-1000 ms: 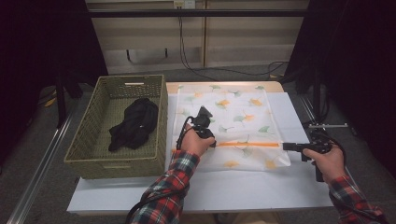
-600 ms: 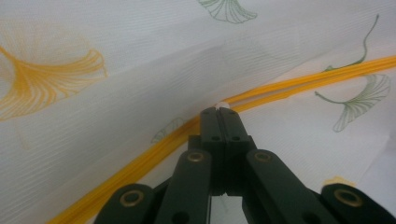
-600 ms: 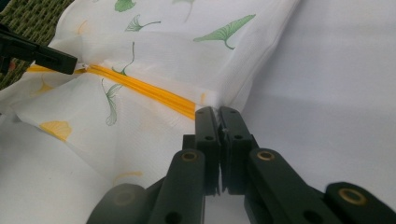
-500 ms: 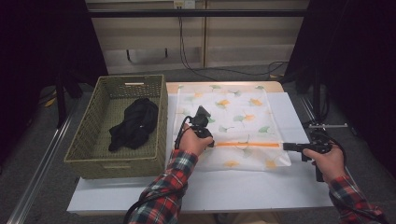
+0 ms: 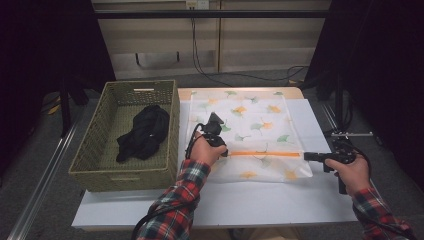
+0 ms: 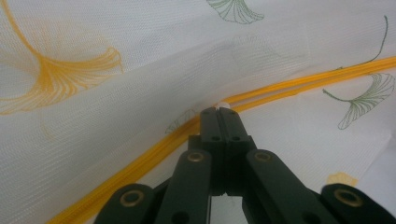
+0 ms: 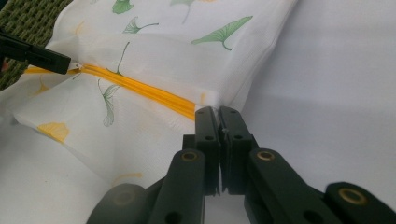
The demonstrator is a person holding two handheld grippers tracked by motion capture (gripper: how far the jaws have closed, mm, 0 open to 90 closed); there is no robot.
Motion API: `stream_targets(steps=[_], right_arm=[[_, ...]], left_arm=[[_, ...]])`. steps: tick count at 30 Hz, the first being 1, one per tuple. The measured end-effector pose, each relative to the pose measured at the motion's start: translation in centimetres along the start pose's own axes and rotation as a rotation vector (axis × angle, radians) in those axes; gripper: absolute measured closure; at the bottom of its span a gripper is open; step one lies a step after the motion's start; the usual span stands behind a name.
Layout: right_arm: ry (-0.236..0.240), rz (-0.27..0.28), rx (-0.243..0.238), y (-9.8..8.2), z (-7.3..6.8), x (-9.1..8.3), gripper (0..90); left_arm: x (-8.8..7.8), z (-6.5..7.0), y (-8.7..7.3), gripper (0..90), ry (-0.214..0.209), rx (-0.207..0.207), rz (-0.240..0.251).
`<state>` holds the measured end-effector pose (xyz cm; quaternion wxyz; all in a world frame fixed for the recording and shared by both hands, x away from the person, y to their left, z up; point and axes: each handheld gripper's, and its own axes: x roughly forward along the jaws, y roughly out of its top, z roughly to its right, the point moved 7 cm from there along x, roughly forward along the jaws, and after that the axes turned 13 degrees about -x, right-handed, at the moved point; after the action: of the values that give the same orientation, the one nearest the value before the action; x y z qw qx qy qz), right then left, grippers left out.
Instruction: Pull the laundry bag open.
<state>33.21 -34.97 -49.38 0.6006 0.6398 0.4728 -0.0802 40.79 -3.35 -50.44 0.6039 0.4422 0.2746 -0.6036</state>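
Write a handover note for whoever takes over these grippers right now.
Left gripper: shut on the zipper pull of the mesh bag.
Right gripper: shut on the bag's edge at the zipper's other end.
Black garment lies in the wicker basket, left of the bag.
Done: both ends gripped, bag flat on the table.
Left: probably slide the zipper, then move the garment.

No words, labels, brand names or numbers can be read anywhere in these pictures. The white mesh bag (image 5: pixel 245 135) has only drawn leaves in green and yellow, and no letters. The basket (image 5: pixel 100 150) has no tag to read.
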Motion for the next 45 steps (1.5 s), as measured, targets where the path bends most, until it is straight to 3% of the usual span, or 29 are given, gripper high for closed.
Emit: stream_targets(steps=[5,17,19,26,32,39,45], right_arm=[[-0.003,-0.001,0.02,-0.2,0.4,-0.2,87.4],[-0.013,-0.001,0.011,-0.1,0.4,-0.1,87.5],[-0.009,0.001,0.023,-0.1,0.4,-0.2,87.4],[-0.012,0.002,0.016,-0.1,0.5,-0.1,87.5],[-0.009,0.001,0.015,0.0,0.5,-0.1,87.5],[-0.019,0.003,0.008,0.0,0.6,-0.2,87.4],[-0.019,0.002,0.007,0.0,0.6,-0.1,87.4]], left_arm=[[-0.3,-0.3,0.0,90.0,-0.014,-0.011,-0.006],[-0.5,-0.7,0.1,90.0,-0.001,-0.013,0.008],[-0.6,-0.8,0.1,90.0,-0.018,-0.033,0.005],[-0.9,-1.1,0.0,90.0,0.008,-0.015,0.007],[-1.0,-1.4,0.0,90.0,-0.007,-0.038,0.008],[-1.4,-1.9,0.2,90.0,0.019,-0.038,0.011],[-1.7,-2.2,0.2,90.0,0.016,-0.04,0.016]])
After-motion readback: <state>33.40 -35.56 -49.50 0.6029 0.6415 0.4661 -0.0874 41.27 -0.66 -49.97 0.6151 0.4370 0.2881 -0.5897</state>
